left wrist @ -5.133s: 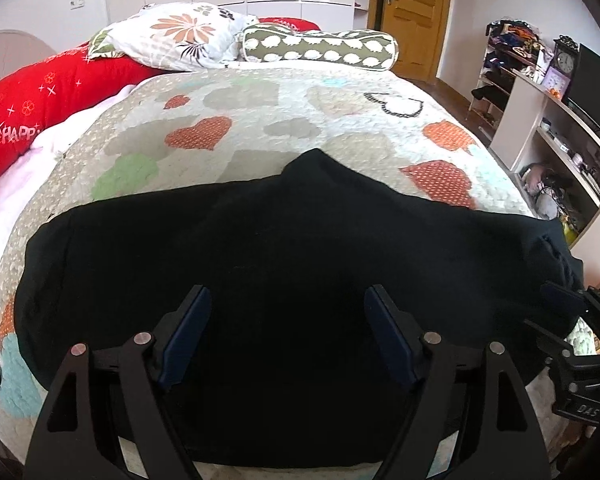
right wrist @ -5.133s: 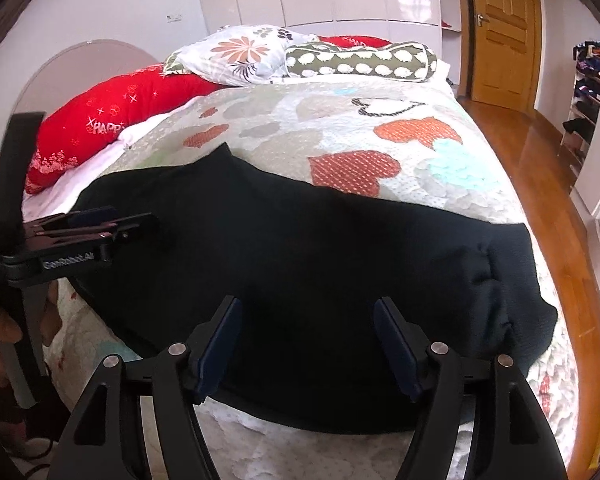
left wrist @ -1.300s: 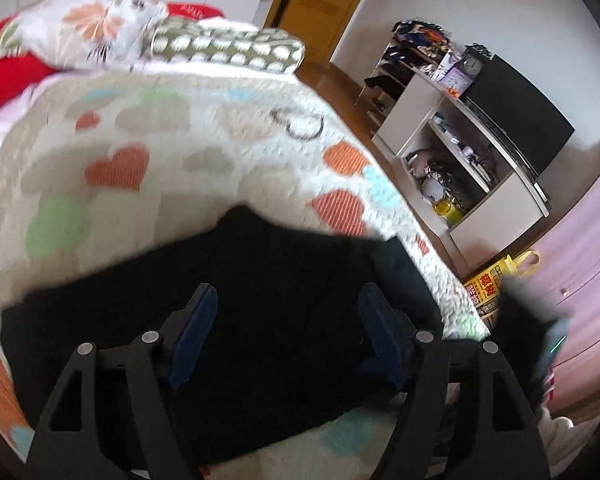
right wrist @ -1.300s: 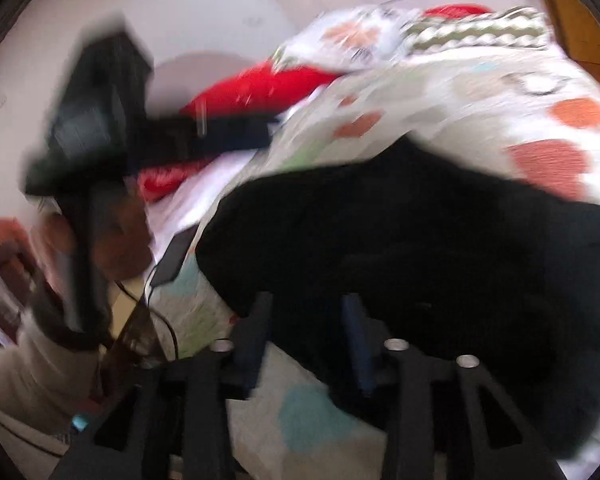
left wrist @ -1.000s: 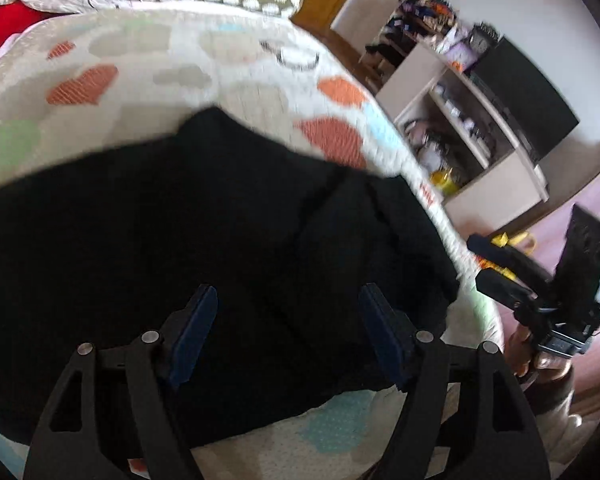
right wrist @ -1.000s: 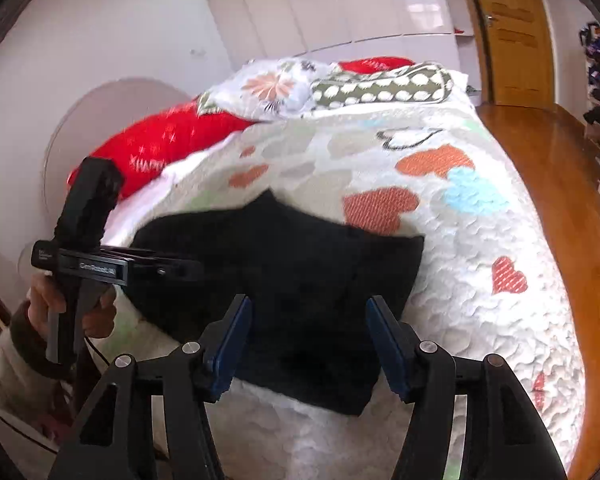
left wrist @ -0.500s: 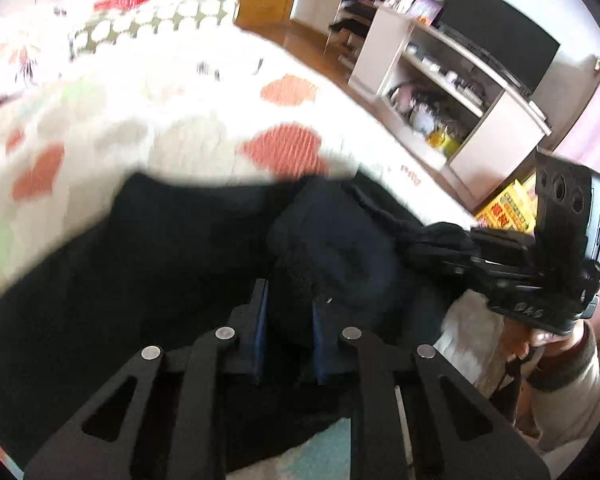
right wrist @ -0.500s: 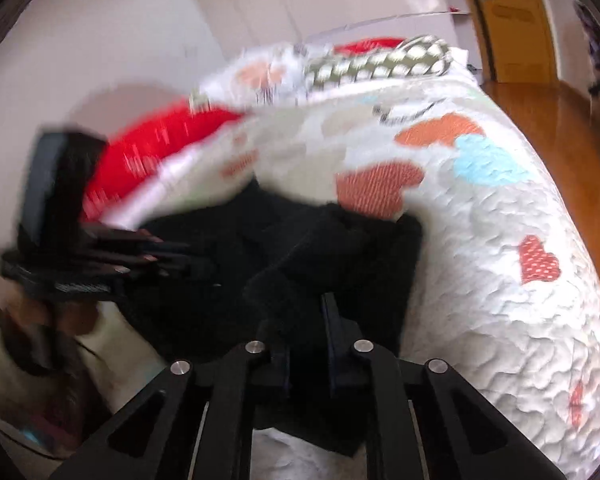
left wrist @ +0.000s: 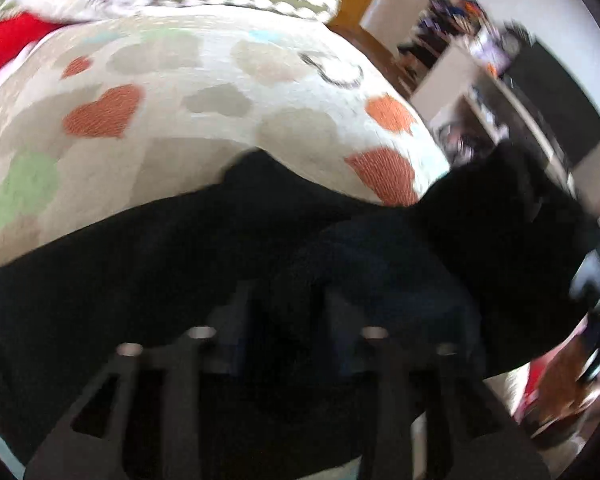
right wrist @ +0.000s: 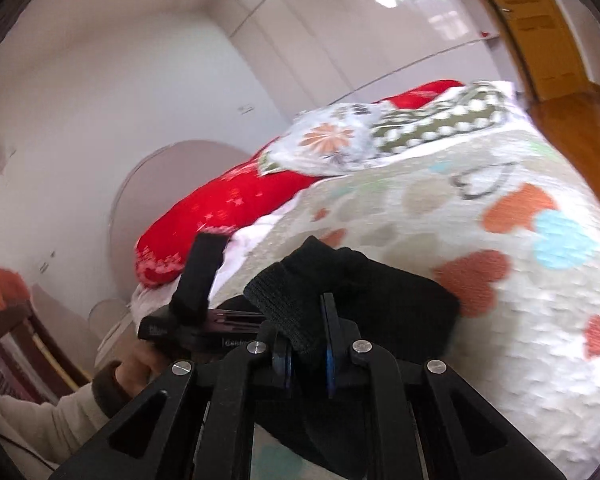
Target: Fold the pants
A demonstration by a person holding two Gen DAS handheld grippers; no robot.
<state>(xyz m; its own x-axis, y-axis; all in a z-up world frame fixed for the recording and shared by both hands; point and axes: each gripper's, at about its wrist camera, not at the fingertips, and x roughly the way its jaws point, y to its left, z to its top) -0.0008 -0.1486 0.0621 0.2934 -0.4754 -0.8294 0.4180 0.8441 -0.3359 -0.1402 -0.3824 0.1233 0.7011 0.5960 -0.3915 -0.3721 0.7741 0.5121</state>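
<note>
The black pants [left wrist: 148, 264] lie across the foot edge of the bed [left wrist: 204, 80]. The right hand-held gripper [right wrist: 306, 344] pinches a lifted fold of them. The left hand-held gripper [left wrist: 286, 332] has just been opening, cloth bunched between its blurred jaws; whether they grip it I cannot tell.

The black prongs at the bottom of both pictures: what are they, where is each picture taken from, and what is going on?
Those prongs are the fingers of hand-held grippers. There is no robot arm; a person carries one gripper in each hand. Each picture comes from a fisheye camera on one gripper, looking along its fingers. Black pants lie on the heart-patterned quilt of a bed. In the blurred left wrist view, the left gripper has just been opening, with black cloth between its fingers. Whether it grips the cloth is unclear. In the right wrist view, the right gripper is clamped on a knitted edge of the pants, and the person's other hand shows at the left.
</note>
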